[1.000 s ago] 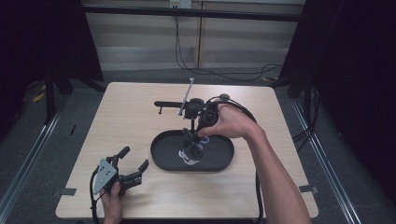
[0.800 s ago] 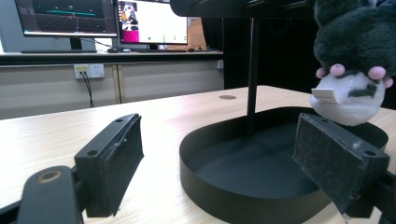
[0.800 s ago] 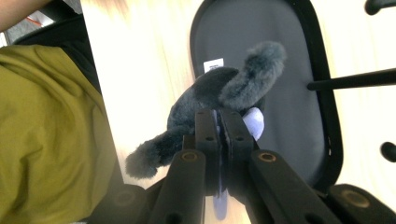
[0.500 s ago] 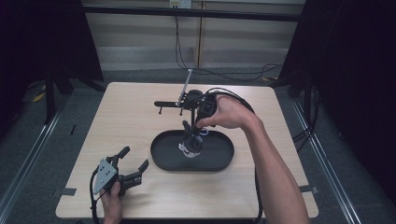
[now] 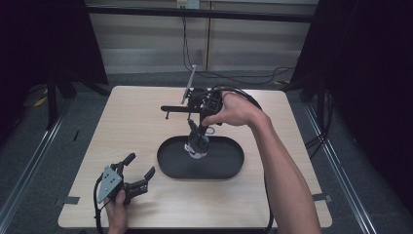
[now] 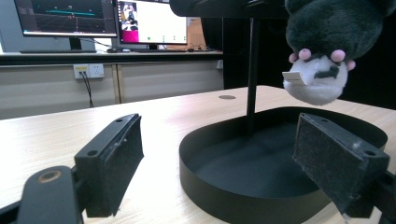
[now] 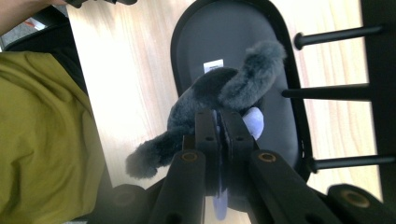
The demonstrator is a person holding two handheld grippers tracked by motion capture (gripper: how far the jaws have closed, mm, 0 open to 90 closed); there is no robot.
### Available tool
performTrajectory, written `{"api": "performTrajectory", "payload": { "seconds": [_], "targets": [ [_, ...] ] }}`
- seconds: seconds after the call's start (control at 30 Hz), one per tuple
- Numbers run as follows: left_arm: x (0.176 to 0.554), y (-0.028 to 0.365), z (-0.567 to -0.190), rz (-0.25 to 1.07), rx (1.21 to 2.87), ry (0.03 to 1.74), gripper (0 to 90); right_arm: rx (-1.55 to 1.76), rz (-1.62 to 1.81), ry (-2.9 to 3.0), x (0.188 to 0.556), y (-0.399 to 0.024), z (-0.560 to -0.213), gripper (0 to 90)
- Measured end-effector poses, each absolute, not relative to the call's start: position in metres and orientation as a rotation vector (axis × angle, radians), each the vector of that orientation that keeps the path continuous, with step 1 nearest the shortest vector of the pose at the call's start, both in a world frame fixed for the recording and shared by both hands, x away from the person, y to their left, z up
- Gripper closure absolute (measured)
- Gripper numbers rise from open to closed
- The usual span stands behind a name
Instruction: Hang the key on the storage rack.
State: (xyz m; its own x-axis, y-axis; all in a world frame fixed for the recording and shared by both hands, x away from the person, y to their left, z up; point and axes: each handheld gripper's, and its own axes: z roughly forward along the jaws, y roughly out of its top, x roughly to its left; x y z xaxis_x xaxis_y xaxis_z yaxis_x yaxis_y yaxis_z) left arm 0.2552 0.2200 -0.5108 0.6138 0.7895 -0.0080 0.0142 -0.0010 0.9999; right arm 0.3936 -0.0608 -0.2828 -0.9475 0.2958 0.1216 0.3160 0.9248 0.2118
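Right gripper (image 5: 200,127) hangs over the black tray (image 5: 229,168), jaws clamped on a small plush toy (image 7: 219,95) by a pale loop or tag at its top. The toy dangles just above the tray floor, not yet resting; a rack with pegs (image 7: 373,88) stands at the tray's 12 o'clock edge. Judged mid-transfer: lifted and held, release or hanging left to do. Toy is dark grey fur, white belly, pink toes (image 6: 317,70). Left gripper (image 5: 132,178) idles at 7 o'clock, jaws wide apart, empty.
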Motion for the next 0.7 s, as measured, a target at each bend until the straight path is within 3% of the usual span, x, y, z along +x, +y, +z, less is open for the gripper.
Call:
{"api": "performTrajectory", "payload": {
  "seconds": [0.7],
  "targets": [
    [0.255, 0.220, -0.511, 0.703, 1.463, 0.719, 15.5, -0.537, -0.343, -2.987, 0.421, -0.063, -0.290, 87.3]
  ]
}}
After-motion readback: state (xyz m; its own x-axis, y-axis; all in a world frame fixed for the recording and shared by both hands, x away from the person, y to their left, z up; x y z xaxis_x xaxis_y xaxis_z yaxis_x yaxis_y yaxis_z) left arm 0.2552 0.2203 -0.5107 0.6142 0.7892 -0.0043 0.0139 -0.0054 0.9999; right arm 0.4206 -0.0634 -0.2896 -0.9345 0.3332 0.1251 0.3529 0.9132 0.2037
